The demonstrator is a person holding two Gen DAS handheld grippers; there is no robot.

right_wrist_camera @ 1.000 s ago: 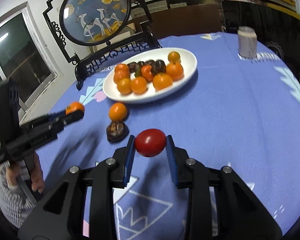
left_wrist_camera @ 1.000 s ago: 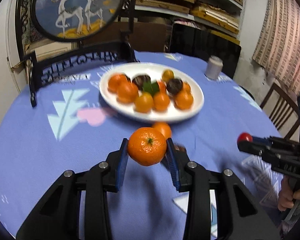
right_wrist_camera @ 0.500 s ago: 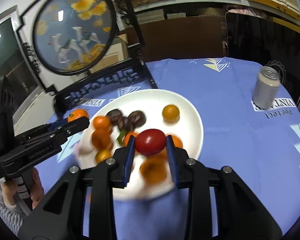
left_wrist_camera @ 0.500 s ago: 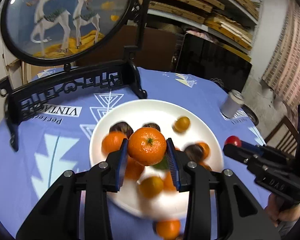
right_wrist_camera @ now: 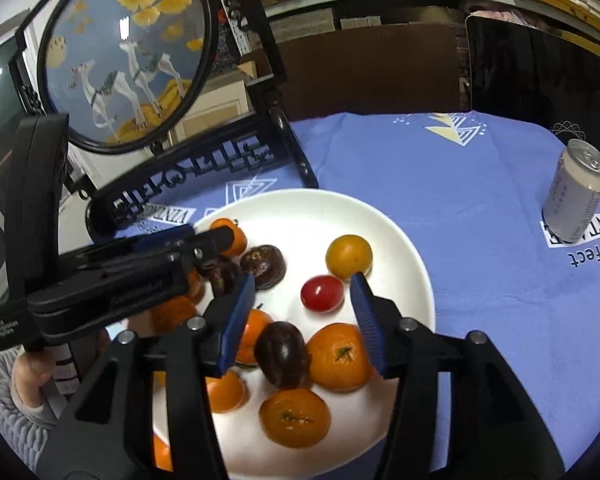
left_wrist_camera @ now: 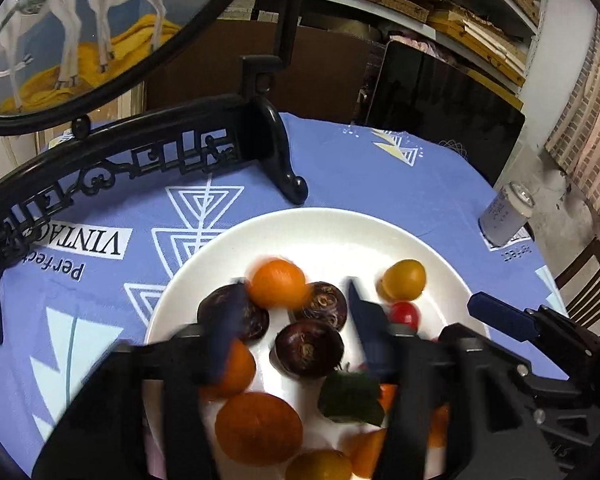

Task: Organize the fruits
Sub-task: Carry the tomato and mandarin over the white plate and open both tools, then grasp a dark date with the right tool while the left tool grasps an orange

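Since 0.5 s ago both grippers let go: left gripper (left_wrist_camera: 292, 320) & right gripper (right_wrist_camera: 304, 314) hang w/ jaws open over the plate (right_wrist_camera: 380, 216) on the desk, orange (left_wrist_camera: 278, 283) & tomato (right_wrist_camera: 322, 293) now on it, so both drops look done; approx. counts: 1 tomato, 3 dark fruits, several oranges.

Black plastic tool (right_wrist_camera: 304, 322), blue ribbed pads (right_wrist_camera: 238, 320), silver screws, grey sleeve
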